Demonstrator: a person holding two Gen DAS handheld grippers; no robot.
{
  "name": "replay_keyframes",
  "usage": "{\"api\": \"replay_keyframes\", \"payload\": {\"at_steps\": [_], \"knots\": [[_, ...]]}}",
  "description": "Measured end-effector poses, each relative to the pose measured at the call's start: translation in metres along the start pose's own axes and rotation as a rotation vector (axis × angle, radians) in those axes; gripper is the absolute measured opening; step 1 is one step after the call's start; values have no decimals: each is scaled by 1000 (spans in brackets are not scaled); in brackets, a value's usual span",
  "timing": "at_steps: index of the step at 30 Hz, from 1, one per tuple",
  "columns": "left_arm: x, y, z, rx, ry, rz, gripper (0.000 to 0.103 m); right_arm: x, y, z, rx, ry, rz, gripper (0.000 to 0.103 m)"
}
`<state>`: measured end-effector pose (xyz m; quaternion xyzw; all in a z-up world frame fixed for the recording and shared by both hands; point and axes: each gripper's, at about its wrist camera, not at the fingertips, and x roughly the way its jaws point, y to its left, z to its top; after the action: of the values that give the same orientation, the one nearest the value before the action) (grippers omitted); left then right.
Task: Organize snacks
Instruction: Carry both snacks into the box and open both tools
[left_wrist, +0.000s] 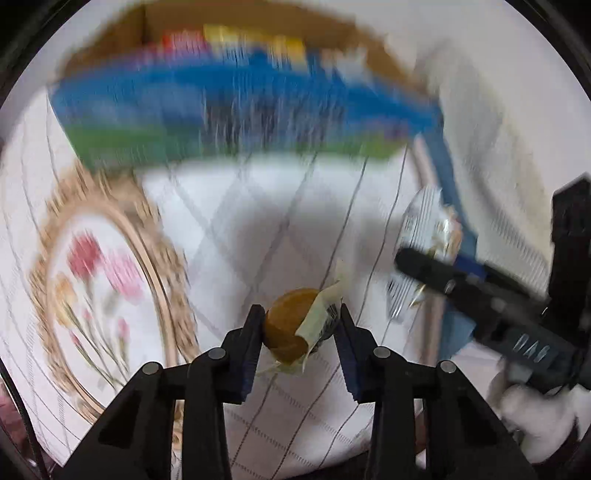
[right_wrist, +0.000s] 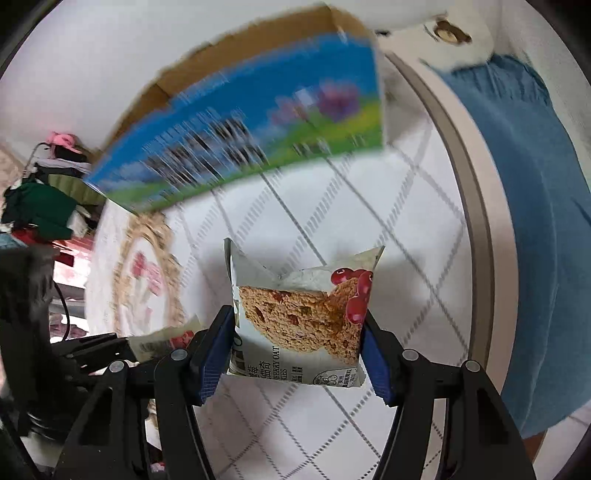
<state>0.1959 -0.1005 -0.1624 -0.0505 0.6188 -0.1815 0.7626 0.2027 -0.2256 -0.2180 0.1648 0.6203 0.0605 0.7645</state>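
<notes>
Two snack packets (right_wrist: 299, 317) (left_wrist: 299, 332), one per gripper; one box (right_wrist: 236, 133).

Motion blur smears the box's (left_wrist: 229, 99) printed lettering.

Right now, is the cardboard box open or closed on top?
Open. The box shows its brown inner walls in both views, and colourful packets are visible inside it in the left wrist view.

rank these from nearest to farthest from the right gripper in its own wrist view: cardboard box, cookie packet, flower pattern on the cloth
1. cookie packet, clamped in the right gripper
2. flower pattern, on the tablecloth to the left
3. cardboard box, behind, at the top
</notes>
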Motion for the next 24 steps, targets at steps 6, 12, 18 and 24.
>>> {"api": "replay_keyframes", "payload": {"at_steps": [6,12,18,24], "knots": [[-56,8,73,10,-137,13,35,-45,39,71,-102,-140,42,67],[-43,29,149,-32,-138,80,35,-32,71,138,-193,-164,-8,67],[-6,52,191,-70,-42,120,35,20,79,181,-214,-78,-56,68],[15,55,189,-91,28,97,36,55,69,191,-190,15,-67,80]]}}
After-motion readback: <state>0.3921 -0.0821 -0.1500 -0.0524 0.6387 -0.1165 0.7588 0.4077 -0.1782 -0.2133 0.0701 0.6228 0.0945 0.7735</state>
